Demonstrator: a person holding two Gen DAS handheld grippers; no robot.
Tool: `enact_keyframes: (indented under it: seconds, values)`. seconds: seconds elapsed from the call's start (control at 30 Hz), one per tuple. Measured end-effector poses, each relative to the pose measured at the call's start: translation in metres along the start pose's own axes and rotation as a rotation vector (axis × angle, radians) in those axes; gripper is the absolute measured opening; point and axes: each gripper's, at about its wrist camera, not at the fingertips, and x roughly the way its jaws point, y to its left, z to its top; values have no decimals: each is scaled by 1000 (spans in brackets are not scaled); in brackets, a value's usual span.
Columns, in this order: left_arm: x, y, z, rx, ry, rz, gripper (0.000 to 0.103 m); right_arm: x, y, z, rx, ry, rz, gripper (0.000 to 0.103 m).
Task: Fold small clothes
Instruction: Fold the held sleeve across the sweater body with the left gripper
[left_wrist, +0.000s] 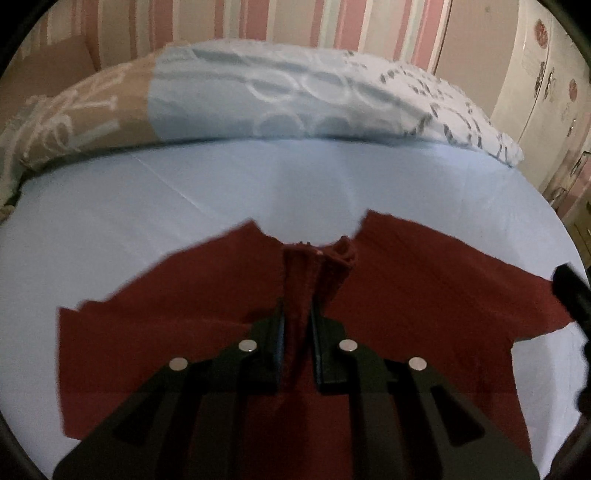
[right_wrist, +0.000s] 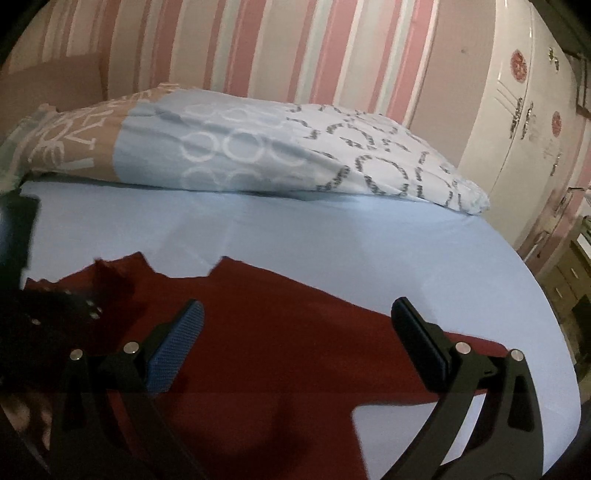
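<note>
left gripper, at 6 o'clock in its view, pinches a bunched ridge of the red garment spread on the bed. right gripper hangs wide and empty above it. folding looks barely begun; no finished fold shows.

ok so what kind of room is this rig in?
Most likely a bedroom. The dark red garment lies on a bed with a pale blue sheet, a folded patterned duvet sits at its far side, and a white wardrobe stands against striped wallpaper.
</note>
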Motion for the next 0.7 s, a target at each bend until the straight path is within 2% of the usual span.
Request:
enact_keyframes:
  seconds: [0.1,0.17,0.2,0.23,0.27,0.3,0.47,0.53,0.6,0.7]
  values:
    - [29,-14,-4,11,27,24,12,8,-11,-7,7,15,-5,100]
    - [36,-18,-16,20,37,46,21,15,-17,-12,10,32,-1,100]
    - [38,-17,-21,24,33,65,36,18,-19,-15,7,40,1,100]
    - [36,-17,-25,29,26,86,57,20,-19,-15,7,42,6,100]
    - [35,-16,-26,35,18,100,64,20,-19,-16,6,41,11,100]
    - [32,-16,-27,42,10,106,67,20,-18,-17,4,40,13,100]
    - [0,2,-45,75,-19,152,70,16,-9,-14,15,26,46,100]
    - [-14,19,-54,80,-46,231,88,17,6,-13,3,29,71,100]
    - [-22,38,-57,61,-53,270,89,19,22,-14,-9,34,96,100]
    - [-29,70,-60,-17,-39,244,89,25,50,-19,-24,56,160,100]
